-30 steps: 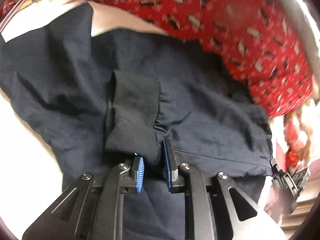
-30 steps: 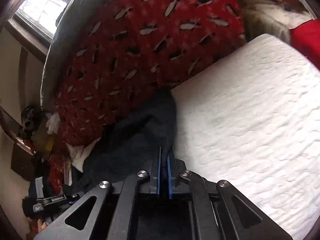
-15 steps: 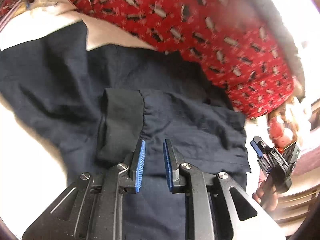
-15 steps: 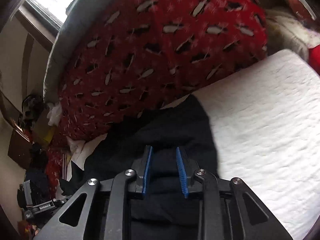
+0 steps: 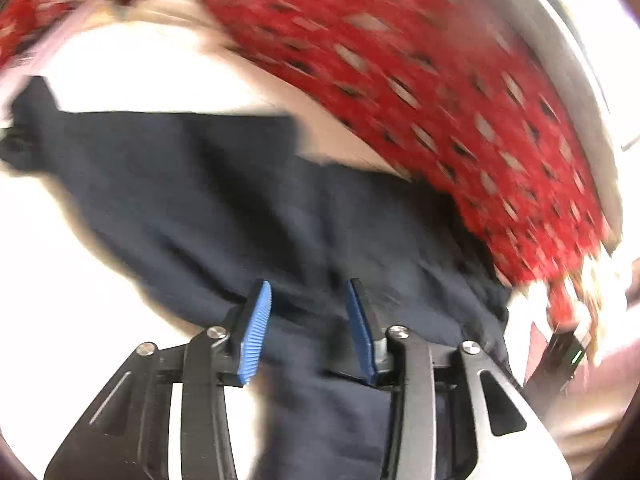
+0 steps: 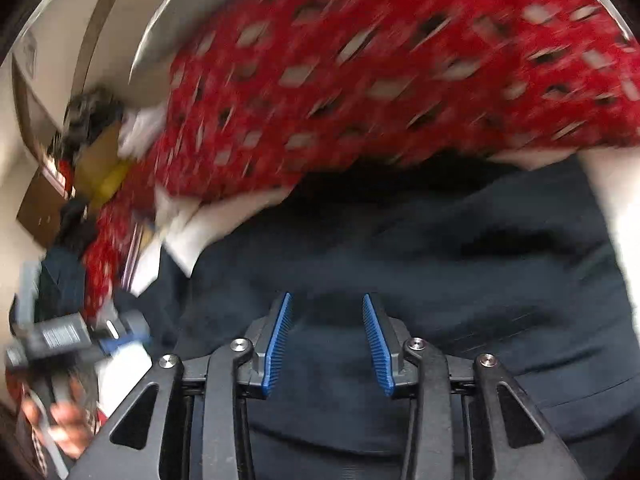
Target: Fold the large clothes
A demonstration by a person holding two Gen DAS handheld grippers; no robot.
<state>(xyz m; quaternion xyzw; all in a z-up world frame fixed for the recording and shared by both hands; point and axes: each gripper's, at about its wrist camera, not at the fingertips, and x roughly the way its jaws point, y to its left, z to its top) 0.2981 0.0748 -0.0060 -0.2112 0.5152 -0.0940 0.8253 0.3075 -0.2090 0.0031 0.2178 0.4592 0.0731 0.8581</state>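
We have let go: left gripper [image 5: 308, 300] and right gripper [image 6: 326, 312], jaws just opened and empty, hang over the garment [image 5: 240, 200]; next, regrip an edge near 6 o'clock for another fold.

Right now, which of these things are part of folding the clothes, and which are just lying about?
Part of the job:
- dark navy garment, spread on the white bed cover
- left gripper, open, nothing between its pads
- right gripper, open, above the garment

Just lying about:
- red patterned blanket
- clutter of boxes and papers beside the bed
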